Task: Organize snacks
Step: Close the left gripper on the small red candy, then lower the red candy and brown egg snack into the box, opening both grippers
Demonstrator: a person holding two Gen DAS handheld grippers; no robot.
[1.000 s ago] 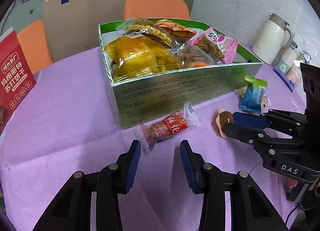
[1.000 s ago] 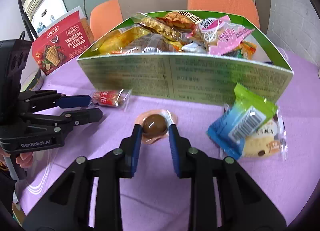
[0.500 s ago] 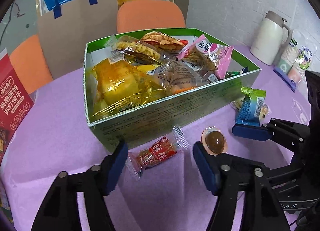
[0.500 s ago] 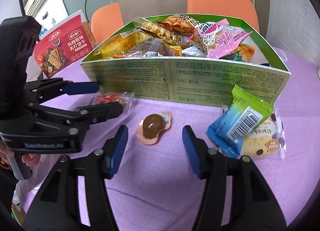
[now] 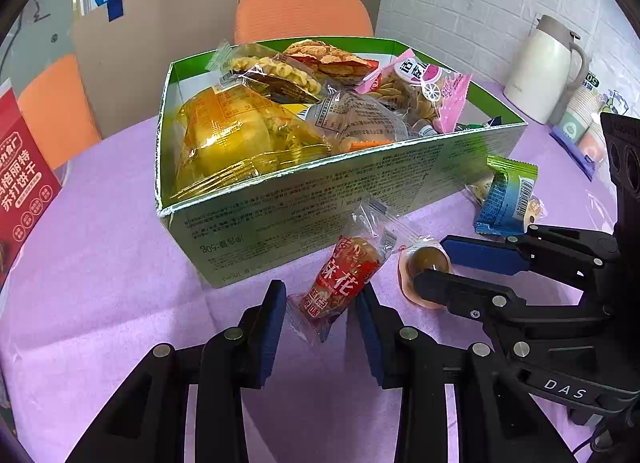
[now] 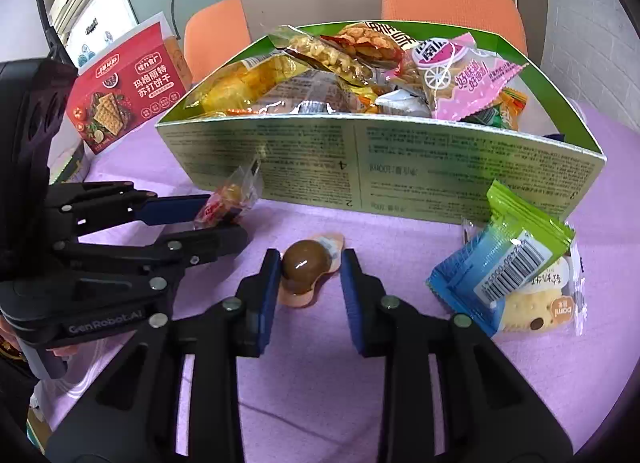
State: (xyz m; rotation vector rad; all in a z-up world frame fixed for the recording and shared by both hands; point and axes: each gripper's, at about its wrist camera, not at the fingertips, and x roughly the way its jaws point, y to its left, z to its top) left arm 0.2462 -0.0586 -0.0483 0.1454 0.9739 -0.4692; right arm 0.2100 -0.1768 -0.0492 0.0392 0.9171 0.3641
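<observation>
A green cardboard box (image 5: 320,199) full of snack packets stands on the purple tablecloth; it also shows in the right wrist view (image 6: 400,167). My left gripper (image 5: 320,311) is closed on a red snack packet (image 5: 344,275), which tilts up off the cloth; the packet shows in the right wrist view (image 6: 228,203). My right gripper (image 6: 306,267) is open around a brown egg in a peach wrapper (image 6: 306,261), its left pad touching it. The egg also shows in the left wrist view (image 5: 428,259).
A blue-green packet (image 6: 508,259) lies on a biscuit packet (image 6: 540,303) to the right. A red cracker box (image 6: 124,83) stands at the left. A white kettle (image 5: 548,67) and paper cups (image 5: 576,115) stand far right. Orange chairs stand behind the table.
My left gripper moved forward and closed on the red packet, lifting it. My right gripper narrowed and moved in around the egg.
</observation>
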